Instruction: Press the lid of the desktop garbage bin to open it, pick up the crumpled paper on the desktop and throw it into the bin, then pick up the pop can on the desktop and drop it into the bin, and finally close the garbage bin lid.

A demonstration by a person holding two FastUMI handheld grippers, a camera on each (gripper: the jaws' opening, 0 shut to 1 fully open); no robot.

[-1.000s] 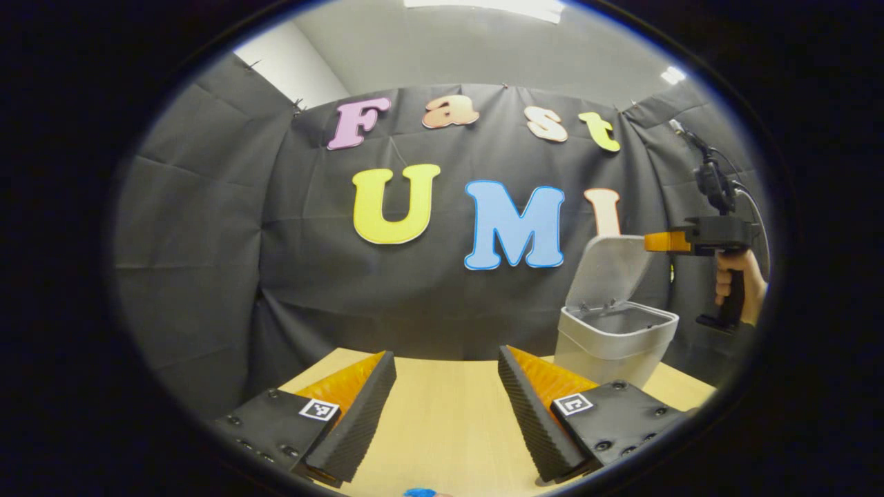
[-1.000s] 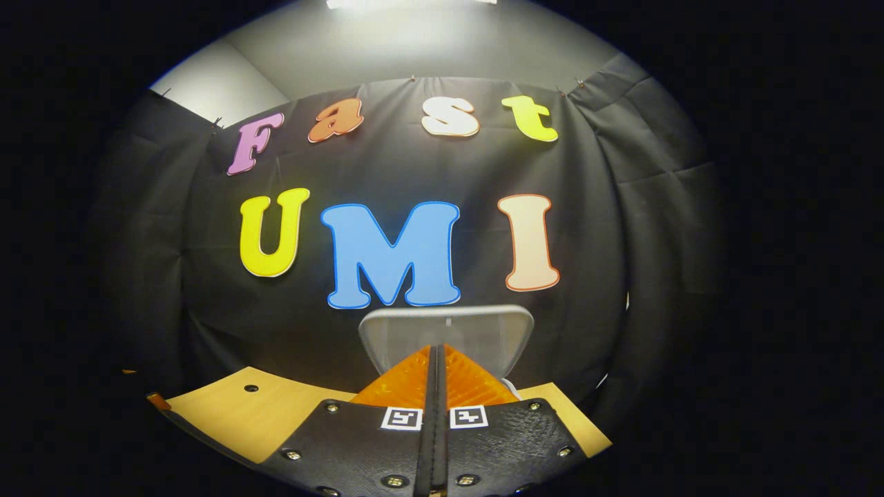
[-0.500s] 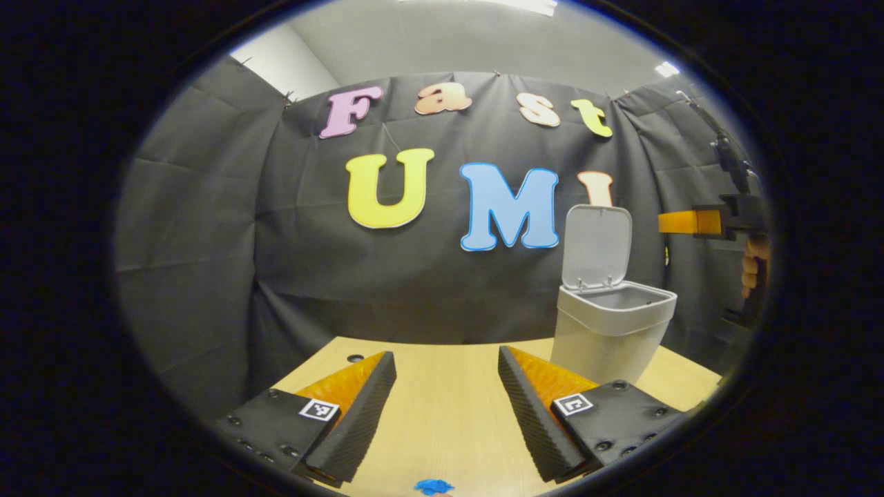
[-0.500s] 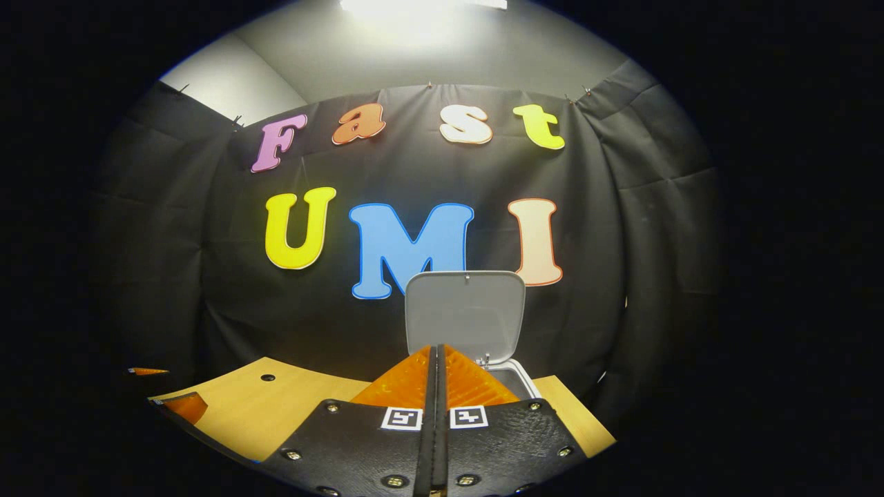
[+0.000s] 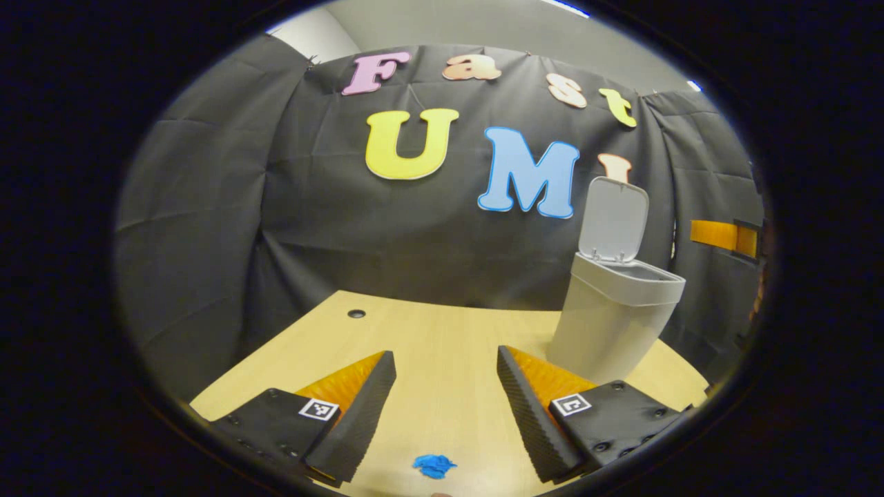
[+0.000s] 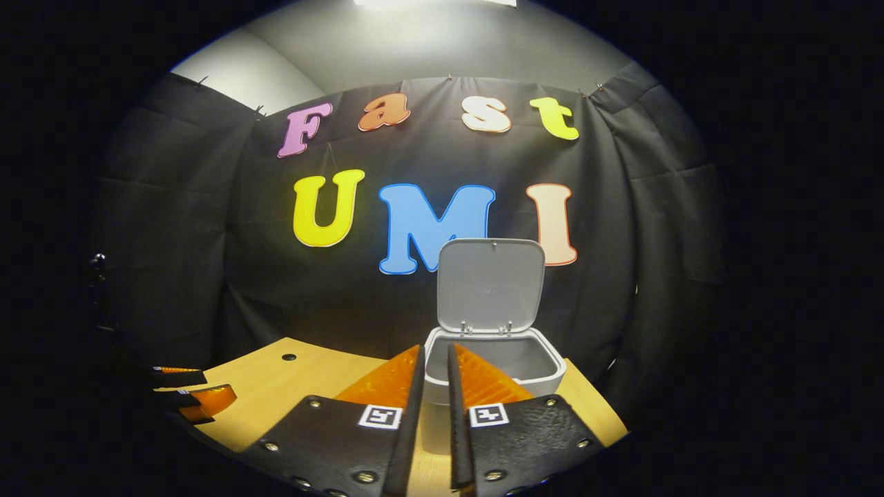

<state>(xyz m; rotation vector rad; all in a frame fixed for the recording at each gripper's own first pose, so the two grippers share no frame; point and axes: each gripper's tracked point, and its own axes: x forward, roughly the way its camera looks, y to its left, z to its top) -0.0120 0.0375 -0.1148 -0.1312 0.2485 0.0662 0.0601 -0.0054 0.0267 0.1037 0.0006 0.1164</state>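
- Crumpled paper (image 5: 434,465), a small blue wad, lies on the wooden desktop (image 5: 442,345) at the very bottom of the left gripper view; we see it nearest to us, just in front of the gap between that gripper's fingers and touching neither.
- Next, we find the left gripper (image 5: 445,404) low over the desktop, its two fingers spread wide apart with bare wood between them and nothing held.
- In the right gripper view, the right gripper (image 6: 434,404) has its fingers parted by only a narrow slit; we see nothing between them, and they point straight at the bin.
- Beyond the right gripper's fingertips stands the garbage bin (image 6: 494,366), pale grey, on the desktop; in the left gripper view it stands toward the right, farther back than the left gripper's fingers.
- We see the bin's lid (image 6: 490,284) swung up and standing nearly upright on its rear hinge, leaving the mouth open.
- At the left edge of the right gripper view, low over the desk, we make out the tips of the other gripper's fingers.
- Farther back, we note a small round hole (image 5: 356,313) in the desktop near its far edge.
- Farthest away hangs the booth's black cloth wall (image 5: 207,207).
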